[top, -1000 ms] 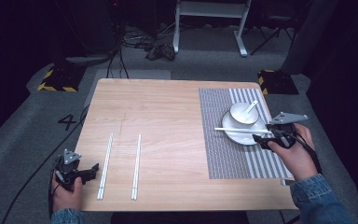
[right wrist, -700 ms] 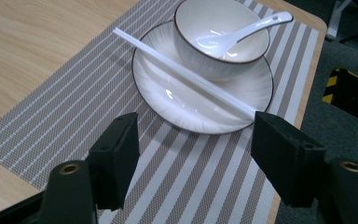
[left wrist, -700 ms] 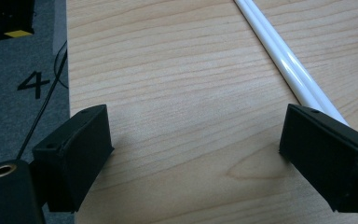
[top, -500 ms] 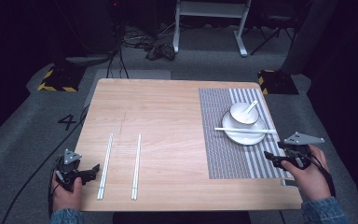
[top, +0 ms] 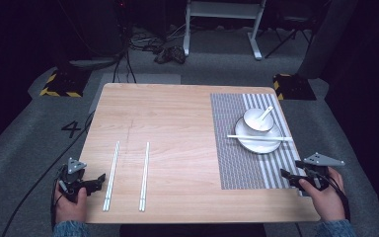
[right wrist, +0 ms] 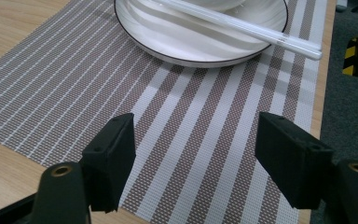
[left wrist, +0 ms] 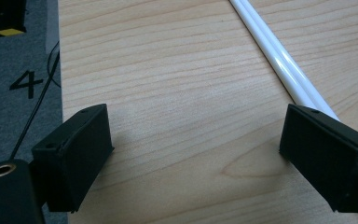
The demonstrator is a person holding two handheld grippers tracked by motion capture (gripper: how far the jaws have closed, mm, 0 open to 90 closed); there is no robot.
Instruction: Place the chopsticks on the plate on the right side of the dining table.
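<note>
A white plate (top: pixel 256 143) sits on a striped placemat (top: pixel 237 153) at the table's right, holding a white bowl (top: pixel 255 120) with a spoon (top: pixel 266 114). A pair of white chopsticks (top: pixel 259 138) lies across the plate. Two more white pairs lie at the near left, one (top: pixel 112 175) beside the other (top: pixel 144 175). My right gripper (top: pixel 289 169) is open over the placemat's near right corner, short of the plate (right wrist: pixel 191 39) and its chopsticks (right wrist: pixel 261 32). My left gripper (top: pixel 98 180) is open just left of the leftmost pair (left wrist: pixel 279 60), apart from it.
The wooden table (top: pixel 177 128) has bare room in its middle and back. On the grey floor are yellow-black blocks (top: pixel 59 84), cables (top: pixel 128 69), a painted "4" (top: pixel 72 129) and a white stand's legs (top: pixel 222 29) beyond the far edge.
My right gripper has drawn back from the plate toward the near right corner, leaving the chopsticks lying across the plate. The left gripper has stayed put.
</note>
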